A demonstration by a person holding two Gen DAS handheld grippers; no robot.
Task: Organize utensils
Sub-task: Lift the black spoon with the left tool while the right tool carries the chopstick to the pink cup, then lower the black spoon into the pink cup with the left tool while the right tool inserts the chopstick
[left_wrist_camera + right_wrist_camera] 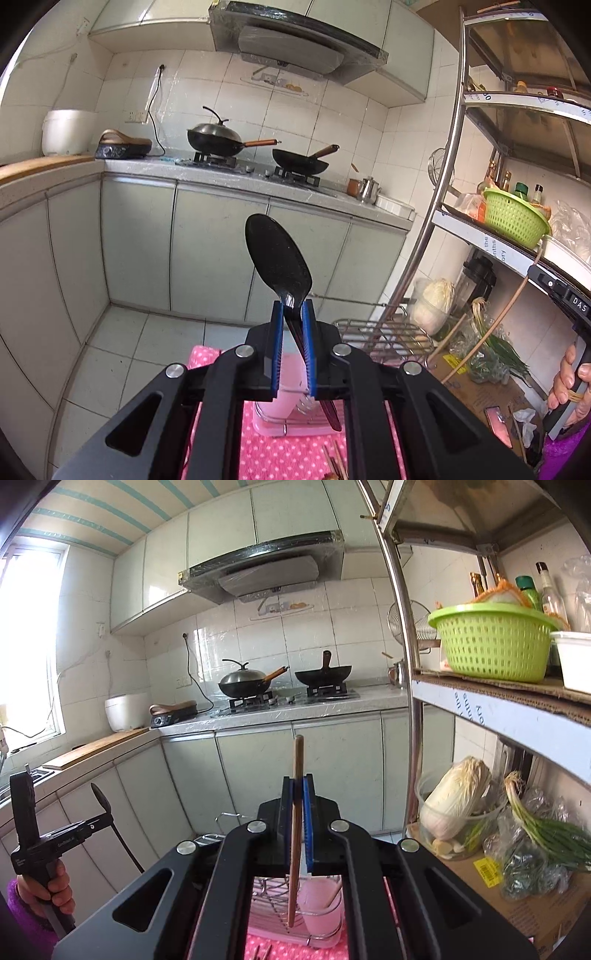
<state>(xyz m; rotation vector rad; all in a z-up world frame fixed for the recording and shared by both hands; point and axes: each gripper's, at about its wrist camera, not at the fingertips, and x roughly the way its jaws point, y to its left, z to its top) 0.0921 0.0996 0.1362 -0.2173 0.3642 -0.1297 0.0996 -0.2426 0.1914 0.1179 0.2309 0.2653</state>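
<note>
My left gripper (293, 308) is shut on a black plastic spoon (277, 254), bowl up, handle running down between the blue pads. In the right wrist view that same left gripper (105, 816) shows at the lower left, held by a hand, with the black spoon (99, 797) in it. My right gripper (298, 782) is shut on a wooden chopstick (297, 755) that stands nearly upright. Below both grippers a pink utensil holder (282, 400) (319, 904) sits in a wire rack (273, 890) on a pink dotted cloth (291, 454). More chopsticks (334, 463) lie on the cloth.
A steel shelf rack (448, 155) stands to the right with a green basket (491, 642), bottles, a cabbage (454, 801) and green onions (546, 834). Ahead, the counter holds a stove with two woks (218, 138) (301, 160), a rice cooker (66, 131) and a kettle.
</note>
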